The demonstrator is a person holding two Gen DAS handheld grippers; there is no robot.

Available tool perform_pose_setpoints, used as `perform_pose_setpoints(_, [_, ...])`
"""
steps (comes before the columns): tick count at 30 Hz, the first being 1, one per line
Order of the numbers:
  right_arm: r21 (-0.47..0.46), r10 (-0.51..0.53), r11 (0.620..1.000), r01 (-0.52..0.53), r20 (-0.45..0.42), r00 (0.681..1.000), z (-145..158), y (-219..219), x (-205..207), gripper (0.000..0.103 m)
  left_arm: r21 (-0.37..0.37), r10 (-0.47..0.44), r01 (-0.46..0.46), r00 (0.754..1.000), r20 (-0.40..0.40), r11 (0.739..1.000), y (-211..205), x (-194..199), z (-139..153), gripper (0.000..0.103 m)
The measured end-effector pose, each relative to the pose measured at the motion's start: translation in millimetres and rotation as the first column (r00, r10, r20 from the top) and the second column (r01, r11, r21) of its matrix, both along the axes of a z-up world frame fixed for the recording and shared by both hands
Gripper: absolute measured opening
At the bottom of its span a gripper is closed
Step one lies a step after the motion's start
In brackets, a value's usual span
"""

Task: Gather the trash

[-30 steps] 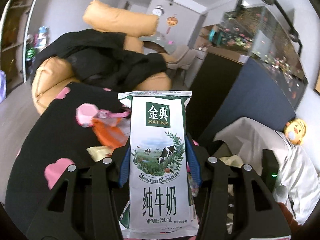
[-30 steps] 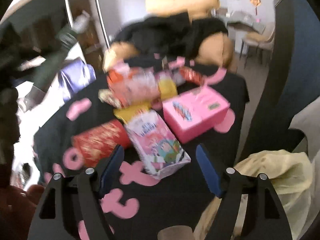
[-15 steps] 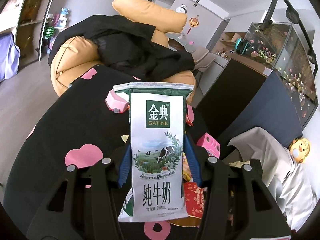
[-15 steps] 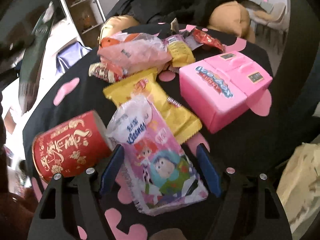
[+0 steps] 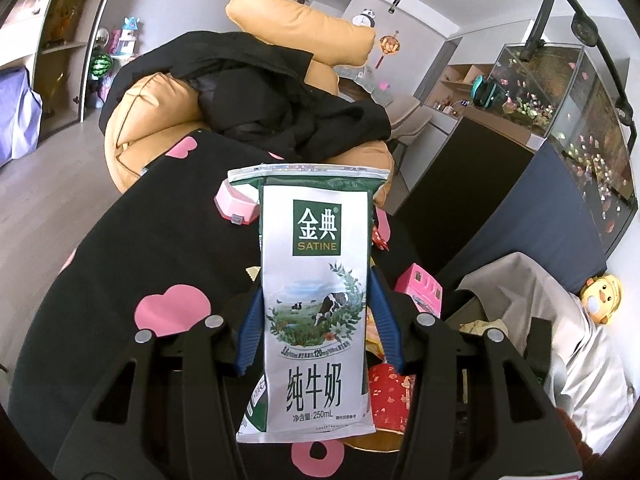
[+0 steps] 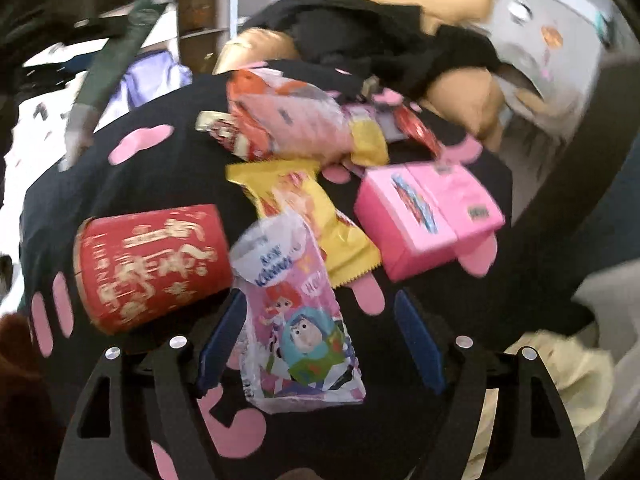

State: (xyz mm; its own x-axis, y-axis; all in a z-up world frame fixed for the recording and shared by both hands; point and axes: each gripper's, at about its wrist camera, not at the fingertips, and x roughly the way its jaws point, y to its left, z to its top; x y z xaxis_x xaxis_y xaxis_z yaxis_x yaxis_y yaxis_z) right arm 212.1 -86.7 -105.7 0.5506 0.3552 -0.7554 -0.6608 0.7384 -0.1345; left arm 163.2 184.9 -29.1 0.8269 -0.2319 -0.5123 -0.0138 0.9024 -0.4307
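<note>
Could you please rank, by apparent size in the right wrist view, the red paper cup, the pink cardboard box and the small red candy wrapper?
1-2. Red paper cup and pink cardboard box: too alike to rank.
3. Small red candy wrapper, clearly smallest, though farthest from the camera.

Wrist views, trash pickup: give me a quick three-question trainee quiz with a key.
1. True or false: the left gripper is shut on the milk carton.
2. Which item lies between the open fingers of the right gripper? A: the red paper cup B: the cartoon tissue pack C: the pink box
3. Fill in: the yellow snack wrapper lies partly under the ______.

Key
1. True; the blue pads press its two sides.
2. B; the pack sits in the gap, the pads not pressing on it. The jaws have just been opening further.
3. Cartoon tissue pack, whose upper end overlaps it.
</note>
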Motion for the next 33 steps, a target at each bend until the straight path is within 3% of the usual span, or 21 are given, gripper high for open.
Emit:
perform_pose_setpoints(5, [-0.083, 0.064, 0.994, -0.065, -0.011, 0.998, -10.5, 15.6, 7.1, 0.072, 0.002, -0.025, 0.025, 1.0, -0.012, 1.0, -6.6, 2.2, -4.1, 0.046])
perform_pose_setpoints(8, [-0.086, 0.107, 0.99, -0.116, -0.098, 0.989, -21.8, 27.8, 13.8, 0.022, 0.005, -0.017, 0.017, 1.0, -0.012, 1.0, -3.9, 0.0, -3.2, 0.046])
perform_pose_setpoints(9, [-0.063, 0.096, 0.993, -0.104, -0.11, 0.989, -18.0, 26.9, 13.1, 0.017, 0.002, -0.009, 0.009, 1.0, -0.01, 1.0, -1.2, -0.9, -2.0, 0.046])
perform_pose_setpoints(12, [-0.044, 0.062, 0.997, -0.063, -0.042, 0.997, 4.1, 22.3, 3.9, 0.012, -0.003, 0.003, -0.003, 1.0, 0.006, 1.0, 2.9, -4.3, 2.8, 0.046])
perform_pose_setpoints(16, [0.082, -0.002, 0.997, 0.0, 0.028, 1.0, 53.5, 1.4, -11.4, 0.011, 0.002, -0.001, 0.001, 0.999, 0.049, 1.0, -1.6, -13.0, 18.2, 0.046])
perform_pose_setpoints(23, [0.181, -0.085, 0.982, 0.053, 0.174, 0.981, 114.4, -28.8, -39.4, 0.011, 0.054, -0.044, 0.037, 0.988, 0.147, 0.998, -32.9, -29.1, 57.9, 0.046])
perform_pose_setpoints(29, [0.219, -0.175, 0.968, 0.12, 0.252, 0.952, 133.8, -67.8, -51.6, 0.011, 0.122, -0.104, 0.079, 0.971, 0.215, 0.989, -79.0, -29.6, 82.4, 0.046])
perform_pose_setpoints(33, [0.248, -0.281, 0.945, 0.212, 0.288, 0.915, 136.5, -110.5, -57.4, 0.011, 0.161, -0.184, 0.149, 0.956, 0.229, 0.976, -121.8, -24.2, 89.0, 0.046])
